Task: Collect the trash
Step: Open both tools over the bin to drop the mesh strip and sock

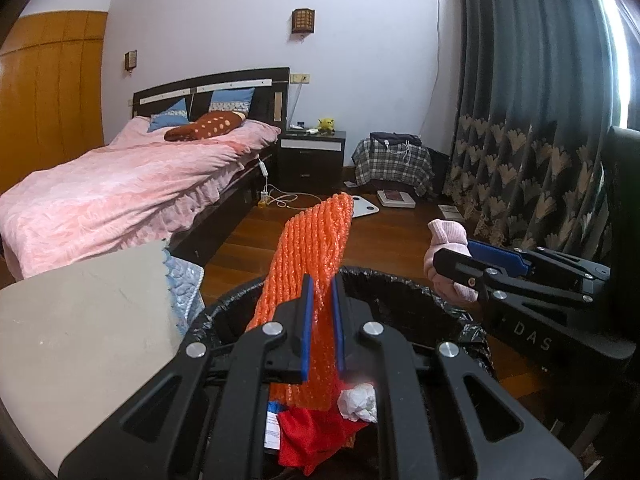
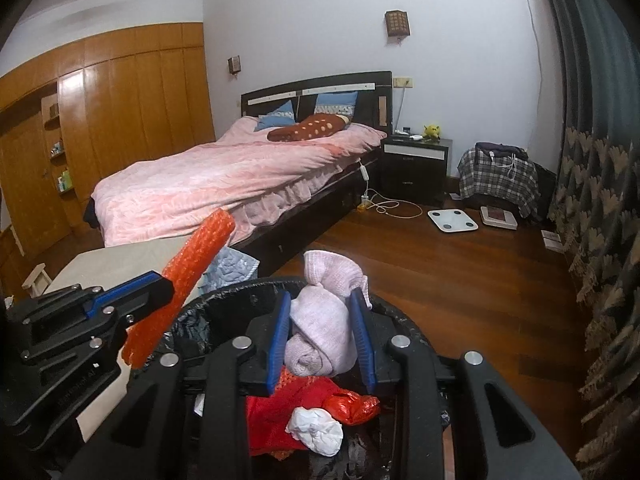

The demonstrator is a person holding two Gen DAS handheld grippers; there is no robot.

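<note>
**Both grippers clamped and level over the bin**

The left gripper (image 1: 320, 320) has its blue pads pressed on an orange bubble-wrap strip (image 1: 312, 248). The right gripper (image 2: 324, 336), just beside it, squeezes a rolled pink cloth (image 2: 320, 328) between wider-set fingers.

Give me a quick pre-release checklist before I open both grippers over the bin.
1. Left gripper shut on the orange bubble wrap: ok.
2. Right gripper shut on the pink cloth: ok.
3. Pink cloth above the bin opening: ok, trash shows directly below it.
4. Bubble wrap fully above the opening: not ok, its upper end leans out past the rim in the right wrist view.
5. Room left in the bin: cannot tell; red bag and white tissue already sit high.
6. Grippers apart from each other: ok.
</note>
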